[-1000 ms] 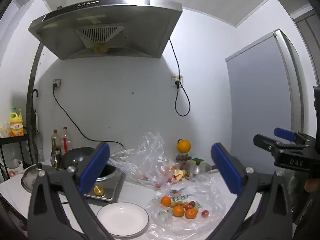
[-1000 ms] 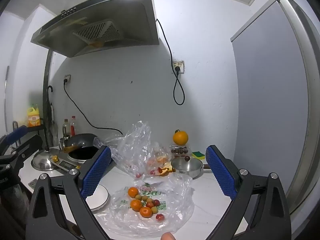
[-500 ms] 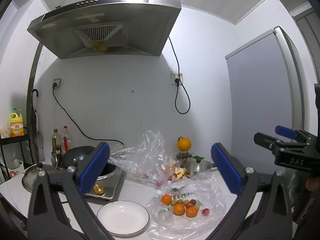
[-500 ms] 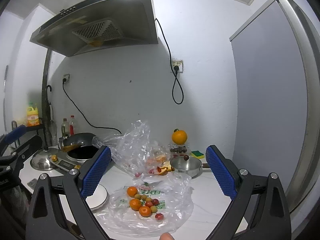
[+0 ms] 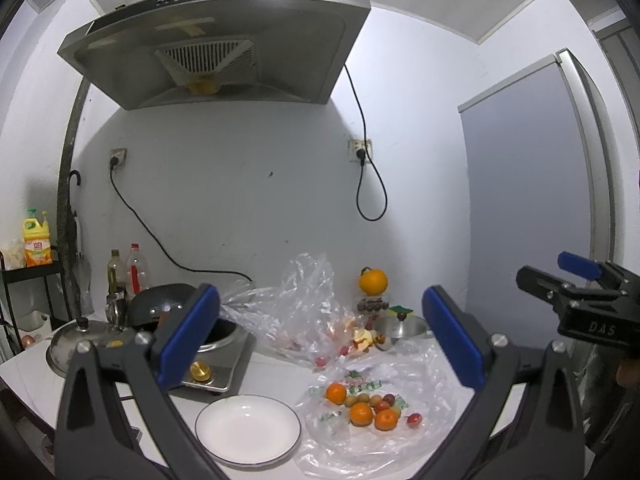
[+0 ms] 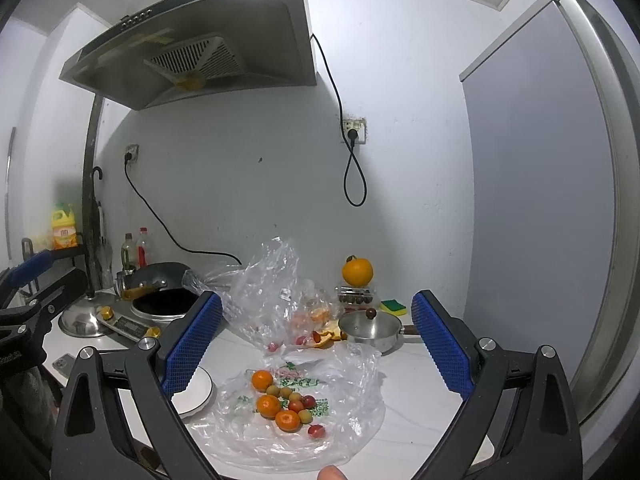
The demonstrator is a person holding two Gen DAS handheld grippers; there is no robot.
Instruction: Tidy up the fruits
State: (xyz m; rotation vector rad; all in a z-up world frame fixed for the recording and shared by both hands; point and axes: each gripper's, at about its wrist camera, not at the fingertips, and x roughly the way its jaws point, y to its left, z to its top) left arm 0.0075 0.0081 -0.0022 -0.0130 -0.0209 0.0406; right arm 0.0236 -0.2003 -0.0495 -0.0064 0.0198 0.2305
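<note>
Small oranges (image 5: 361,413) (image 6: 269,405), pale round fruits and red fruits lie in a heap on a flat clear plastic bag (image 5: 380,436) (image 6: 296,432) on the white counter. An empty white plate (image 5: 248,428) (image 6: 192,394) sits left of the heap. My left gripper (image 5: 320,336) is open and empty, held above the plate and fruit. My right gripper (image 6: 316,336) is open and empty above the heap; it also shows in the left wrist view (image 5: 580,292). A big orange (image 5: 373,281) (image 6: 357,272) stands on a box at the back.
A crumpled plastic bag (image 5: 296,304) with peel and red fruits lies behind the heap. A small lidded steel pot (image 6: 370,330) sits at the right, an induction cooker with a wok (image 5: 208,344) and a pot lid (image 5: 80,344) at the left. A fridge (image 6: 560,200) stands on the right.
Both grippers have drifted slightly, so the scene sits a touch differently in view. Nothing on the counter has moved and both stay open.
</note>
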